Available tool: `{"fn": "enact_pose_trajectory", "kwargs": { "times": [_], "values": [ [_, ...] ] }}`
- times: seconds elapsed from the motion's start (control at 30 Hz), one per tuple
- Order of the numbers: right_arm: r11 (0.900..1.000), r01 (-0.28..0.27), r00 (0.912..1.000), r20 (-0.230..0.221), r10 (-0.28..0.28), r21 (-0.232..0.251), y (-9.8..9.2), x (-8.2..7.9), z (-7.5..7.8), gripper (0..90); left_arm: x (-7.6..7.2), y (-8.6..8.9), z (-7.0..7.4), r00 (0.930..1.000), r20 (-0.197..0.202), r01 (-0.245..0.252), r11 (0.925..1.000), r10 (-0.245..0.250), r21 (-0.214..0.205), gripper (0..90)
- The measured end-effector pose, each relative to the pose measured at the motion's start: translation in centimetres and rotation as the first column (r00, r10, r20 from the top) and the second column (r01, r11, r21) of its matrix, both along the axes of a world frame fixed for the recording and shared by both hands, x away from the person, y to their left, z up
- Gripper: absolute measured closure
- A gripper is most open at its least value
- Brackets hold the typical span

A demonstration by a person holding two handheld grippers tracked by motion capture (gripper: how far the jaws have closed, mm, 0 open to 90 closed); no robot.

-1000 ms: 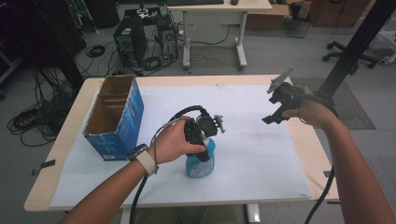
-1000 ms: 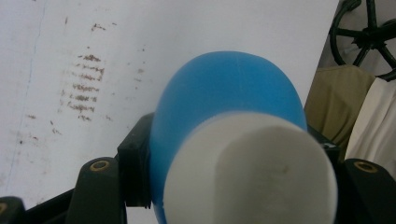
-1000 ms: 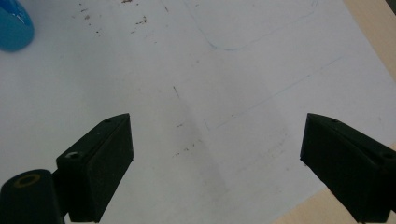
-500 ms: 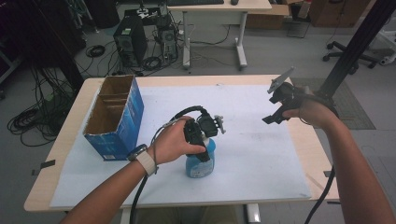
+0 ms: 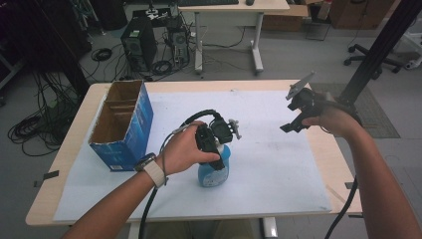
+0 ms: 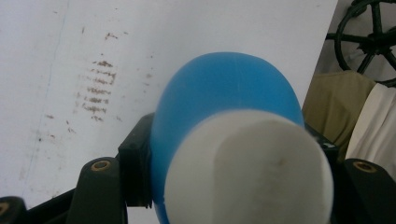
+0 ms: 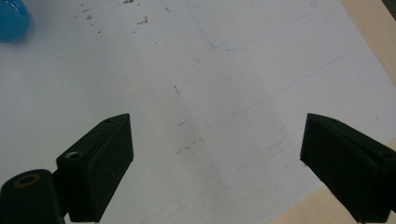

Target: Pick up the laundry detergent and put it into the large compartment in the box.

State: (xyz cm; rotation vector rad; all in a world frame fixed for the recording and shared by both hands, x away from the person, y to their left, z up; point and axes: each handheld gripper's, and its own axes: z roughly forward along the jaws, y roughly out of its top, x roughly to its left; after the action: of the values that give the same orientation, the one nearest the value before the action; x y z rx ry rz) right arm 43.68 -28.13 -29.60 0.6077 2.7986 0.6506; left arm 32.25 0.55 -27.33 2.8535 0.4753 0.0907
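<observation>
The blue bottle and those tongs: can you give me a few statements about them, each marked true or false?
1. The left tongs are clamped on the blue bottle. True.
2. The right tongs hold a sponge. False: they are open with nothing between them.
3. The bottle's cap is white. True.
4. The blue cardboard box lies flattened. False: it stands with its top open.
5. The bottle stands inside the box. False: it is on the white sheet.

Your blue bottle (image 5: pixel 213 172) stands upright on the white sheet, near the front middle of the table and well apart from the cardboard box to its left. Its body is rounded, glossy and light blue, topped by a white cap (image 6: pixel 250 170). From above, the cap end faces you, clamped at its upper part.
</observation>
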Motion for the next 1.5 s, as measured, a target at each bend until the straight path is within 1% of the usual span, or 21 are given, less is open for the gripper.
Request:
{"fn": "enact_pose_trajectory", "kwargs": {
  "times": [0.03,0.3,0.4,0.47,0.57,0.63,0.83,0.9,0.93,0.97,1.03,1.07,1.1,1.13,1.17,1.2,1.37,1.4,1.43,1.47,1.5],
  "values": [
    [1.0000,0.001,1.0000,0.003,-0.001,0.003,-0.1,0.0,0.1,9.5,-0.1,0.0,0.3,1.0000,0.000,-0.008,1.0000,0.008,0.001,37.2],
    [1.0000,0.001,1.0000,0.006,-0.001,0.004,-0.2,-0.2,0.1,9.5,-0.1,0.2,1.5,0.9994,0.007,-0.035,0.9994,0.035,0.006,37.2],
    [1.0000,0.003,1.0000,0.005,-0.003,0.003,-0.1,-0.2,0.2,9.5,0.0,0.4,2.0,0.9987,0.013,-0.050,0.9988,0.050,0.001,37.2],
    [1.0000,0.000,1.0000,0.007,0.000,0.003,-0.1,-0.2,0.2,9.5,0.0,0.6,2.3,0.9976,0.019,-0.067,0.9977,0.067,-0.005,37.2],
    [1.0000,0.002,1.0000,0.007,-0.002,0.006,-0.1,-0.2,0.2,9.5,0.1,0.8,2.7,0.9963,0.029,-0.080,0.9968,0.080,-0.001,37.2],
    [1.0000,0.001,1.0000,0.007,-0.001,0.005,-0.1,-0.2,0.2,9.5,0.2,0.9,2.9,0.9954,0.028,-0.091,0.9958,0.091,0.001,37.2],
    [1.0000,0.003,1.0000,0.006,-0.003,0.005,-0.1,-0.3,0.2,9.5,0.5,1.5,4.0,0.9926,0.026,-0.118,0.9929,0.118,-0.011,37.2],
    [1.0000,0.003,1.0000,0.006,-0.003,0.003,-0.1,-0.2,0.3,9.5,0.5,1.6,4.3,0.9918,0.031,-0.124,0.9923,0.124,-0.004,37.2],
    [1.0000,0.003,1.0000,0.006,-0.003,0.002,-0.1,-0.2,0.3,9.5,0.6,1.7,4.5,0.9897,0.036,-0.138,0.9903,0.139,-0.011,37.1],
    [1.0000,0.000,1.0000,0.009,0.000,0.002,-0.1,-0.2,0.3,9.5,0.6,1.7,4.7,0.9893,0.036,-0.142,0.9899,0.142,-0.005,37.2],
    [1.0000,0.001,1.0000,0.008,-0.001,0.001,-0.1,-0.2,0.4,9.5,0.7,1.8,5.1,0.9868,0.045,-0.156,0.9878,0.156,-0.009,37.2],
    [1.0000,-0.001,1.0000,0.009,0.001,0.001,0.0,-0.2,0.4,9.5,0.7,1.9,5.3,0.9863,0.043,-0.159,0.9873,0.159,0.000,37.2],
    [1.0000,-0.001,1.0000,0.009,0.001,0.001,0.0,-0.2,0.4,9.5,0.8,1.9,5.4,0.9847,0.047,-0.167,0.9859,0.167,-0.008,37.2],
    [1.0000,-0.001,1.0000,0.009,0.001,0.001,0.0,-0.2,0.4,9.5,0.9,2.1,5.8,0.9835,0.044,-0.175,0.9845,0.175,-0.006,37.2],
    [1.0000,-0.001,1.0000,0.009,0.001,0.001,0.0,-0.2,0.4,9.5,0.9,2.1,5.8,0.9835,0.044,-0.175,0.9845,0.175,-0.006,37.2],
    [1.0000,-0.001,1.0000,0.010,0.001,0.001,0.0,-0.2,0.4,9.5,0.9,2.1,5.9,0.9817,0.047,-0.184,0.9828,0.185,-0.011,37.2],
    [1.0000,0.000,1.0000,0.009,0.000,0.002,0.0,-0.2,0.4,9.5,1.0,2.3,6.6,0.9767,0.050,-0.208,0.9780,0.208,-0.005,37.1],
    [1.0000,0.000,1.0000,0.010,0.000,0.003,0.0,-0.2,0.4,9.5,1.0,2.4,6.8,0.9743,0.050,-0.219,0.9756,0.220,-0.011,37.2],
    [1.0000,0.000,0.9999,0.010,0.000,0.003,0.0,-0.2,0.4,9.5,1.1,2.4,7.0,0.9738,0.048,-0.222,0.9749,0.222,-0.004,37.2],
    [1.0000,0.000,0.9999,0.010,0.000,0.003,0.0,-0.2,0.4,9.5,1.1,2.5,7.2,0.9726,0.049,-0.227,0.9739,0.227,-0.006,37.2],
    [1.0000,-0.001,1.0000,0.009,0.001,0.000,0.0,-0.2,0.5,9.5,1.2,2.6,7.4,0.9700,0.051,-0.238,0.9713,0.238,-0.009,37.2]
  ]
}}
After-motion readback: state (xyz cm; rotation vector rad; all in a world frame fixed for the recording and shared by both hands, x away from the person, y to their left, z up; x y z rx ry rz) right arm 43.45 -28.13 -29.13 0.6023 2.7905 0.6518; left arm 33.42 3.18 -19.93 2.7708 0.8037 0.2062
